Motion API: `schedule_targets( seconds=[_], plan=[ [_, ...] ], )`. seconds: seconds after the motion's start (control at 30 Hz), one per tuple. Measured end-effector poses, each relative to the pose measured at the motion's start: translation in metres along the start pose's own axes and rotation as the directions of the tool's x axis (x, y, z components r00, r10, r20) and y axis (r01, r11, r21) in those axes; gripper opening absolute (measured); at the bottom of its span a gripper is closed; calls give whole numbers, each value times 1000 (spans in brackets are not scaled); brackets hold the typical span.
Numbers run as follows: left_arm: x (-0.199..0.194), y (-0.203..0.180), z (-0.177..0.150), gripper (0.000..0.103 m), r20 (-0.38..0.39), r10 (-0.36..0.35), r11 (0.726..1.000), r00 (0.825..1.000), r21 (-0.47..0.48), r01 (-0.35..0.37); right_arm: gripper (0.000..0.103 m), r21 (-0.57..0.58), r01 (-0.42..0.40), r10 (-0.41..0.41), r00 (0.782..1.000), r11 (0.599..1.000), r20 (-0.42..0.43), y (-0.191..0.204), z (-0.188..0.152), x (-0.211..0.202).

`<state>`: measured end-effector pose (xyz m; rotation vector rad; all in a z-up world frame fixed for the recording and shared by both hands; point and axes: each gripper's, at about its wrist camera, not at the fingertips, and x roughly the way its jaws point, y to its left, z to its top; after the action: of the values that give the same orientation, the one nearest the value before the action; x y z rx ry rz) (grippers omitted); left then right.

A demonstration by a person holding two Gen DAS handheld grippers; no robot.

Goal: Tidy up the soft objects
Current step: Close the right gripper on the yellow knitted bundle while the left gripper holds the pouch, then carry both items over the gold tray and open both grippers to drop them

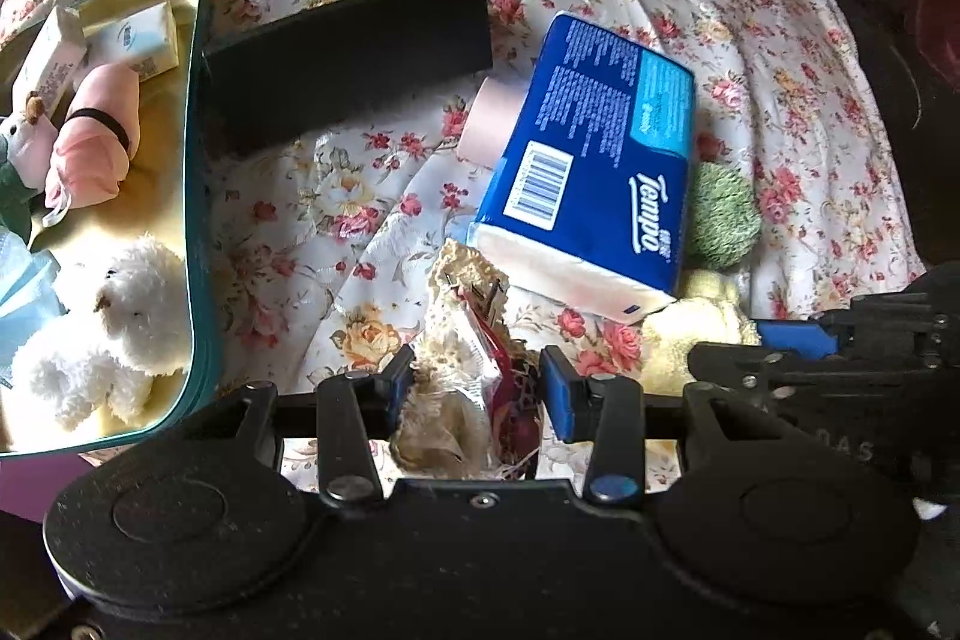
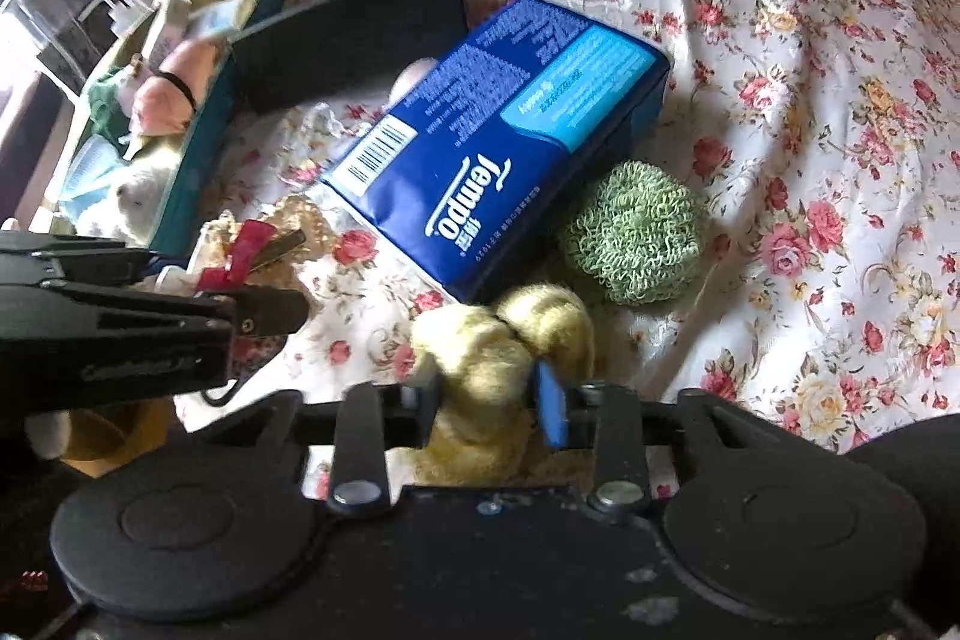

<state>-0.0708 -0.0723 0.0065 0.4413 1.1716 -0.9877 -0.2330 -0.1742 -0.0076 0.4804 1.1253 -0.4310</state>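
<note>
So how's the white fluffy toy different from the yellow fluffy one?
The white plush dog already lies loose inside the teal-rimmed box; the yellow plush is still out on the floral cloth. Nothing grips the white dog; the right gripper is clamped on the yellow plush. Both are soft and fuzzy.

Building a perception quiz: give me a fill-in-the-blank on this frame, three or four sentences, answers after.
1. The right gripper is shut on a fluffy ____ soft toy.
2. The blue tissue pack bears the brand name ____.
3. The white plush dog lies inside the open ____.
4. The ball of knitted loops beside the tissue pack is ____ in colour.

Missing words: yellow; Tempo; tin; green
</note>
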Motion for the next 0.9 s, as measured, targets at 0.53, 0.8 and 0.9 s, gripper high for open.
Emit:
schedule_targets(
  seconds=[0.53,0.8,0.9],
  plan=[
    [-27,-1,5,43,57,-31,999,998,-11,32,20,-16,-21,22,996,1000,90,2,0,-53],
    [-60,33,23,43,177,29,994,984,-105,-10,20,-69,-87,98,981,994,170,25,29,-82],
    [-75,56,33,43,208,97,985,973,-161,-64,20,-97,-126,144,969,987,201,40,46,-85]
  ],
)
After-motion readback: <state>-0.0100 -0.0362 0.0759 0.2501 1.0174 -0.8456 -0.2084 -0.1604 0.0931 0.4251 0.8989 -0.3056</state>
